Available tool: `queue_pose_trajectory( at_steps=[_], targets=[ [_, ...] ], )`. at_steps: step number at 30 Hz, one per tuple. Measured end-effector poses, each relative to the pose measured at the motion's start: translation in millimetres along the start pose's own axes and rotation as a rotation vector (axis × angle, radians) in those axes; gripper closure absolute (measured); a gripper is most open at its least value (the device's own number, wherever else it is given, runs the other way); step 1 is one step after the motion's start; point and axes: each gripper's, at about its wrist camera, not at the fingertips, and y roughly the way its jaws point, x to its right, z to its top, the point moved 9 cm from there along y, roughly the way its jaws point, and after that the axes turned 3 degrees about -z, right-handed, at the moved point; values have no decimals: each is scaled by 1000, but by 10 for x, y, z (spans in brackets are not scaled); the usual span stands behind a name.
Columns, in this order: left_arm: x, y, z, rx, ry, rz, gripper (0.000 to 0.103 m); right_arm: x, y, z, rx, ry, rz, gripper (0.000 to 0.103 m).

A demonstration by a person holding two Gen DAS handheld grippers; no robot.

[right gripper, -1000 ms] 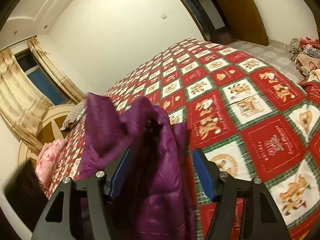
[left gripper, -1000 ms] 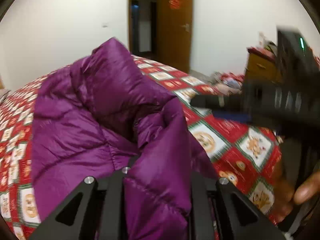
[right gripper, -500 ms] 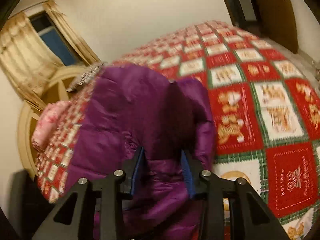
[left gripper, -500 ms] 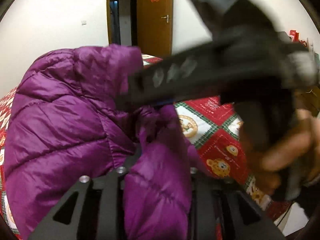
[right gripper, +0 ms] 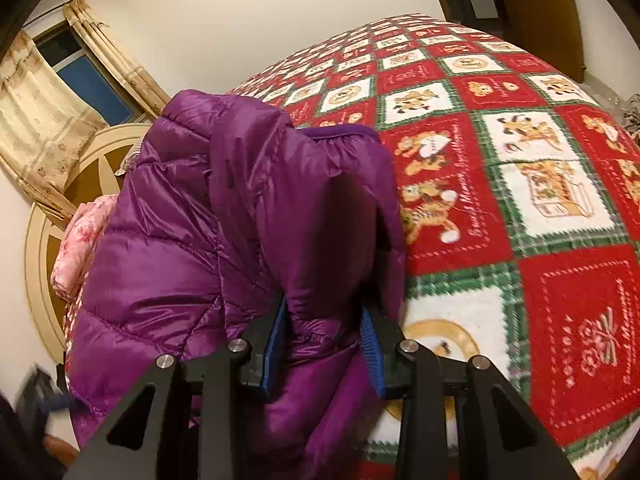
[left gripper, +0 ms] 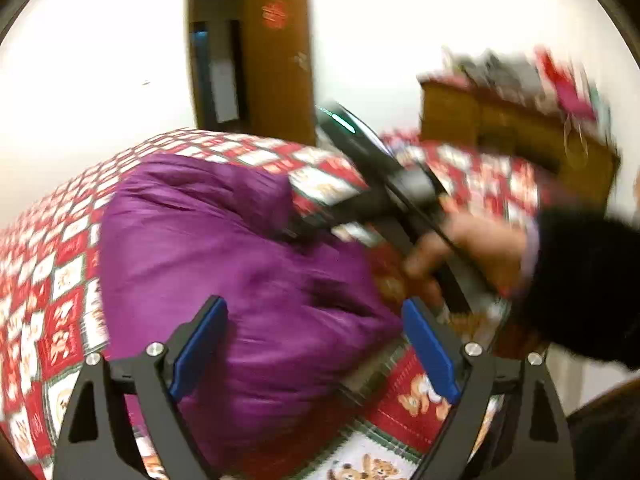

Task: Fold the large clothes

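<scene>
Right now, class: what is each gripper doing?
Left gripper: open, jaws apart above the purple down jacket, holding nothing.
Right gripper: shut on the purple down jacket.

Left gripper (left gripper: 312,344) is sitting with fingers (left gripper: 198,346) spread wide, gripping nothing; right gripper (right gripper: 323,350) is pinching tight, with its hand (left gripper: 476,246) wrapping the handle.

1. White walls (left gripper: 80,60) enclose a bedroom.
2. A brown wooden door (left gripper: 280,60) stands open onto a dark hallway.
3. A wooden dresser (left gripper: 520,132) carries blurred clutter.
4. A red, white and green patchwork bedspread (right gripper: 520,160) covers the bed.
5. Beige curtains (right gripper: 36,120) frame a dark window (right gripper: 92,84) beside a round cream headboard (right gripper: 36,232).
</scene>
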Motion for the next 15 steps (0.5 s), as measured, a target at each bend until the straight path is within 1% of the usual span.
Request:
queue_pose_trajectory(
  at_steps=[1, 2, 4, 5, 6, 7, 8, 9, 10, 12, 13, 15],
  targets=[
    [-202, -63, 99, 29, -50, 24, 5, 6, -23, -10, -4, -5, -11, 67],
    [-437, -75, 192, 57, -108, 71, 2, 8, -68, -17, -6, -11, -32, 67],
    [-912, -6, 332, 76, -222, 196, 0, -10, -140, -14, -8, -25, -61, 67],
    [-1148, 108, 380, 60, -281, 251, 0, -36, -184, -5, -6, -38, -78, 67],
    [-1348, 258, 384, 25, -338, 292, 2, -78, -260, 22, 0, -58, -105, 67],
    [-1501, 425, 346, -28, -388, 327, 7, -99, -321, 61, 14, -69, -125, 67],
    [-1560, 565, 290, -70, -417, 340, 10, -134, -422, 123, 44, -80, -150, 67],
    [-1571, 705, 239, -103, -439, 338, 10, -212, -598, 228, 97, -87, -164, 67],
    [-1572, 805, 200, -118, -451, 336, 10, -283, -716, 310, 132, -85, -155, 67],
    [-1497, 844, 192, -110, -417, 380, 8, -459, -911, 477, 190, -73, -123, 67],
    [-1460, 868, 200, -112, -387, 408, 7, -559, -953, 556, 208, -65, -106, 65],
    [-1407, 873, 193, -119, -364, 438, 6, -726, -878, 700, 202, -40, -68, 65]
  ],
)
